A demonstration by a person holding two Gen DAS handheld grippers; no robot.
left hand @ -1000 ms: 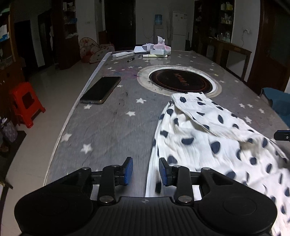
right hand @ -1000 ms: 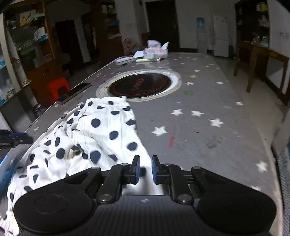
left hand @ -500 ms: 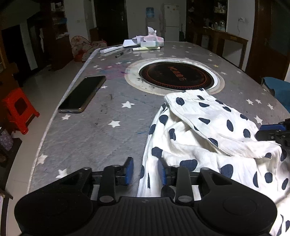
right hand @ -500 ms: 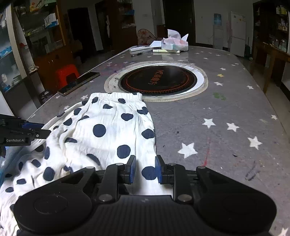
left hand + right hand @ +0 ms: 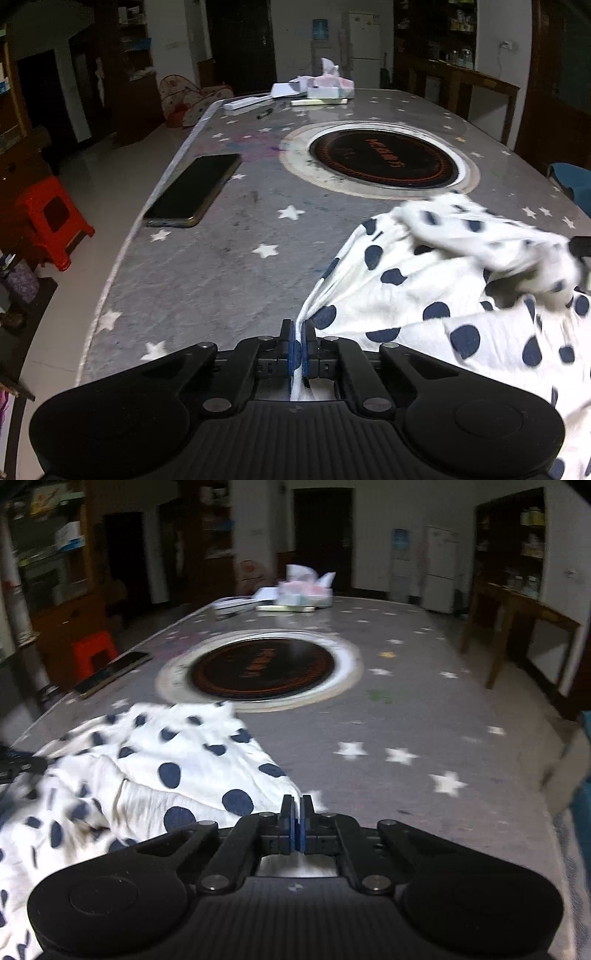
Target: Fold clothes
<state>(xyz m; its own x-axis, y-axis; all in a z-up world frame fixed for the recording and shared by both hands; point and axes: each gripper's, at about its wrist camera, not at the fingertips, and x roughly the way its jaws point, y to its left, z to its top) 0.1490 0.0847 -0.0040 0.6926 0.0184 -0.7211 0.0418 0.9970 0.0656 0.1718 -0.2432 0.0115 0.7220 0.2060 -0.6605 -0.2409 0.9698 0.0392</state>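
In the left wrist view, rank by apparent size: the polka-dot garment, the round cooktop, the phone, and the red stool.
1. polka-dot garment, though nearest the camera, so inflated.
2. round cooktop.
3. phone and red stool look much alike; the stool sits farther off on the floor, so I won't rank them.

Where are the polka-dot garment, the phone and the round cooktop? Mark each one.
polka-dot garment [image 5: 417,302], left wrist view, on its spread white cloth.
phone [image 5: 195,188], left wrist view, middle of its dark screen.
round cooktop [image 5: 384,162], left wrist view, on its black centre.
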